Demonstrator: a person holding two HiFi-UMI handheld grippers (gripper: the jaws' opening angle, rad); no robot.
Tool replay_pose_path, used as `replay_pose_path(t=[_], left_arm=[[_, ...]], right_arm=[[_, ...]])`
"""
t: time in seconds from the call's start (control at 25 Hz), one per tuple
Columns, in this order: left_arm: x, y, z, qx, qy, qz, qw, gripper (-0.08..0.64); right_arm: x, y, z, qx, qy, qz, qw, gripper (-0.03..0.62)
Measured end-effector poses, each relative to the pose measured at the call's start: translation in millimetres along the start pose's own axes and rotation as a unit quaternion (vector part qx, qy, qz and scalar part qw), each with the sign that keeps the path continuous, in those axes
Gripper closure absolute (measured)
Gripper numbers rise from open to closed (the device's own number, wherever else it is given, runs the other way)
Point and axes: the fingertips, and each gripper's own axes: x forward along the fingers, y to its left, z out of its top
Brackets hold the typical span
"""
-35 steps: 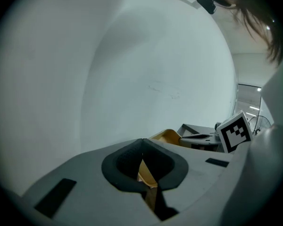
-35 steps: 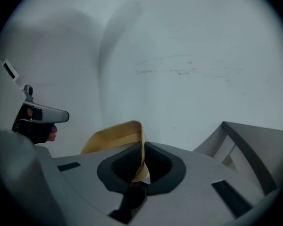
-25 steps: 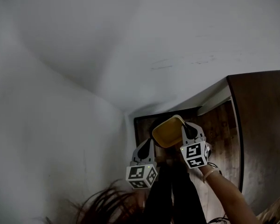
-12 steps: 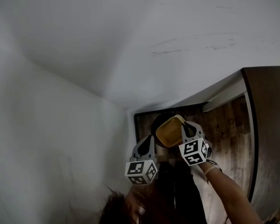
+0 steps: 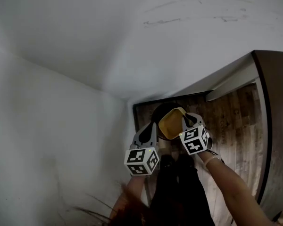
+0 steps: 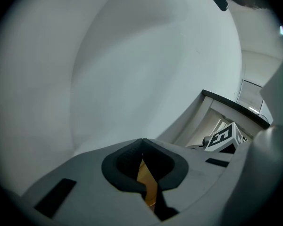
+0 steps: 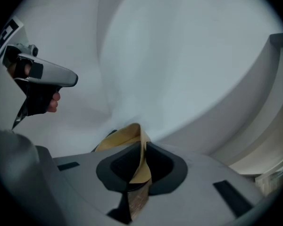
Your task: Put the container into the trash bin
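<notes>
In the head view my right gripper [image 5: 185,121] is shut on the rim of a yellow container [image 5: 171,124], holding it tilted in the air with its opening toward me. Just behind it, at the foot of the wall, is a dark round trash bin [image 5: 159,112]. In the right gripper view the container's thin wall [image 7: 140,161] is pinched between the dark pads. My left gripper [image 5: 150,127] hangs just left of the container. Its jaws [image 6: 142,142] meet at the tips, with a yellow sliver showing in the slit behind them.
White walls [image 5: 85,55] meet in a corner ahead. A wood floor [image 5: 226,117] runs to the right, bounded by a dark door edge [image 5: 269,102]. The person's dark trousers [image 5: 179,192] fill the bottom of the head view. A hand holds the left gripper [image 7: 37,74].
The head view has shifted, so the door edge has moved right and the walls upward. Both grippers and the held container have risen slightly in the frame and keep their spacing.
</notes>
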Motion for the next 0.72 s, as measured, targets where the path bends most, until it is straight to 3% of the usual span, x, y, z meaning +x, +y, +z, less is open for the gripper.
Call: replay_pose_path(t=[0.72], left_arm=[[22, -11, -12, 0.012, 0.008, -0.010, 0.9998, 0.540]], right_arm=[[15, 5, -26, 0.037, 0.015, 0.028, 0.999, 0.508]])
